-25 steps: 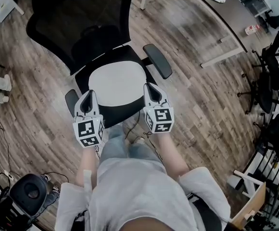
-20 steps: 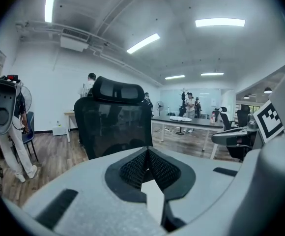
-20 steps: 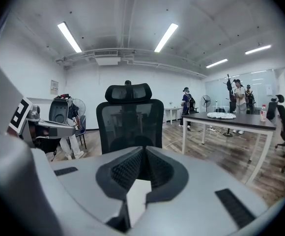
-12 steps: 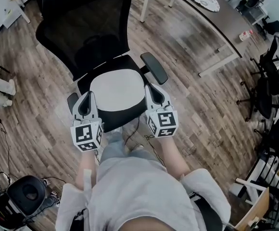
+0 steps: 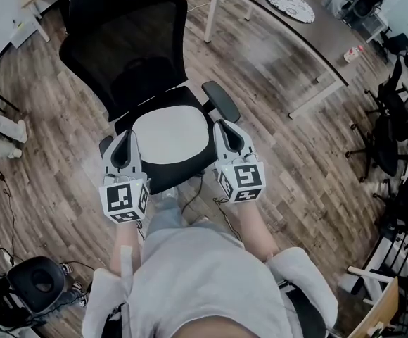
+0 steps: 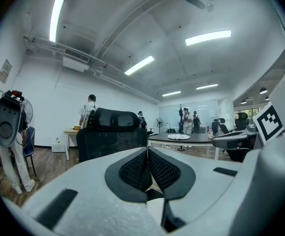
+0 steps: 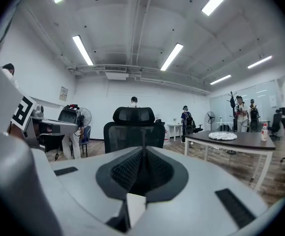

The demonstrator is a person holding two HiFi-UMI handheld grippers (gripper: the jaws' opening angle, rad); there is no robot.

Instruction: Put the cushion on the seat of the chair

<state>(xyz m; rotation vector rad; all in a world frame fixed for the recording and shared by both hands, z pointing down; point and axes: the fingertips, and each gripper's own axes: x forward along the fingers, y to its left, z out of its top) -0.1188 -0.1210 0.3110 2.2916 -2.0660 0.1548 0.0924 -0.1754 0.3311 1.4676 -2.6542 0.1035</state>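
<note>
Head view: left tongs (image 5: 124,136) and right tongs (image 5: 226,125), both pressed together and empty, sit at 9 and 3 o'clock of the white cushion (image 5: 170,134), which lies centred on the office chair seat (image 5: 181,174); best draw them back without brushing its edges

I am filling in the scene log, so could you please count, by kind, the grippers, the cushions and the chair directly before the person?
Grippers: 2, the left gripper and the right gripper
cushion: 1
chair: 1
Total: 4
</note>
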